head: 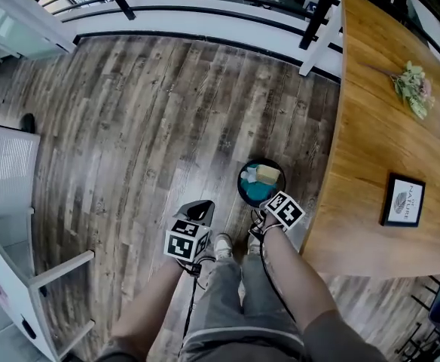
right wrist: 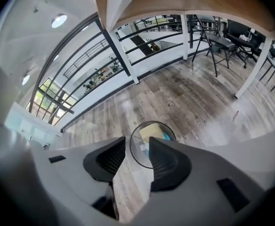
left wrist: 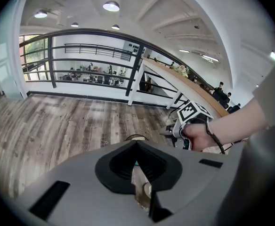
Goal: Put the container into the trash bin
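Observation:
A round black trash bin (head: 261, 183) with a teal liner stands on the wooden floor beside the table. A pale yellow container (head: 268, 174) lies inside it. My right gripper (head: 274, 208) hangs over the bin's near rim, jaws open with nothing between them. In the right gripper view, the bin (right wrist: 136, 150) and the container (right wrist: 151, 132) show through the gap of my right gripper (right wrist: 137, 149). My left gripper (head: 199, 208) is to the left of the bin, above bare floor. In the left gripper view, the tips of my left gripper (left wrist: 136, 144) meet, and nothing is held.
A long wooden table (head: 371, 149) runs along the right, with a framed card (head: 404, 200) and a small bunch of flowers (head: 414, 87). A black railing (head: 205, 10) bounds the far side. White furniture (head: 9, 172) stands at the left. The person's shoes (head: 222, 246) are just behind the bin.

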A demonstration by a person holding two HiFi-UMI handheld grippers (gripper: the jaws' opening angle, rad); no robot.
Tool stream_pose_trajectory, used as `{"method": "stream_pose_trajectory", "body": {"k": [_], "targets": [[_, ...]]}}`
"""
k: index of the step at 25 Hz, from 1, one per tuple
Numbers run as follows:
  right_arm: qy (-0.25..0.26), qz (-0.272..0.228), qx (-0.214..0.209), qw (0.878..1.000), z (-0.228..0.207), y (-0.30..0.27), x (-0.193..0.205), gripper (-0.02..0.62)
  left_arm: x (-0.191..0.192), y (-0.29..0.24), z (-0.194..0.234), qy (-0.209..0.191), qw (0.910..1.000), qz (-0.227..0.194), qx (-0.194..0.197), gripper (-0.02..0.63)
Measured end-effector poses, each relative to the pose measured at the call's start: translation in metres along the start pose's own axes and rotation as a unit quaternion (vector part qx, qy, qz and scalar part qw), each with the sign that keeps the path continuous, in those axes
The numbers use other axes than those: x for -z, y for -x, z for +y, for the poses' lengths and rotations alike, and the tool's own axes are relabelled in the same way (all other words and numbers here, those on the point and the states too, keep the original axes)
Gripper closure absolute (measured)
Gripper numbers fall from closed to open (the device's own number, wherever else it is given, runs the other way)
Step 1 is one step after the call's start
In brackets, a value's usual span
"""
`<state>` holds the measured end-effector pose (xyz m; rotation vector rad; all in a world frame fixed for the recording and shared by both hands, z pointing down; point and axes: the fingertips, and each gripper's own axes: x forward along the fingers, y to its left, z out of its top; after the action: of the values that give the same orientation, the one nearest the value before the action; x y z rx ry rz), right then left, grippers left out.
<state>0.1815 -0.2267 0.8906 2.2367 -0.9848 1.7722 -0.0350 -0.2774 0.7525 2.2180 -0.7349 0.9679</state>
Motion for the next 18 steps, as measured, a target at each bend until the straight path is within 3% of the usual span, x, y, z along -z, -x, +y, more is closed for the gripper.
{"method": "stream_pose_trajectory", "body": {"k": [3,8,15,18], "targets": [[0.081,0.008,-0.059,0.995,0.042,0.034,-0.002,0.431,-0.014,0.023,-0.002,0.011,0.9998,-0.015,-0.008,0.591],[0.181,-0.019,-0.137,0.974,0.103,0.105,-0.011,0.491,-0.048,0.067,-0.005,0.012,0.9983,-0.054,-0.018,0.591],[0.255,-0.063,-0.227,0.938,0.162,0.204,-0.025,0.526,-0.099,0.138,-0.02,-0.018,0.992,-0.121,-0.033,0.591],[0.299,-0.068,-0.271,0.913,0.183,0.249,-0.025,0.537,-0.117,0.175,-0.027,-0.029,0.9859,-0.159,-0.043,0.591]]}}
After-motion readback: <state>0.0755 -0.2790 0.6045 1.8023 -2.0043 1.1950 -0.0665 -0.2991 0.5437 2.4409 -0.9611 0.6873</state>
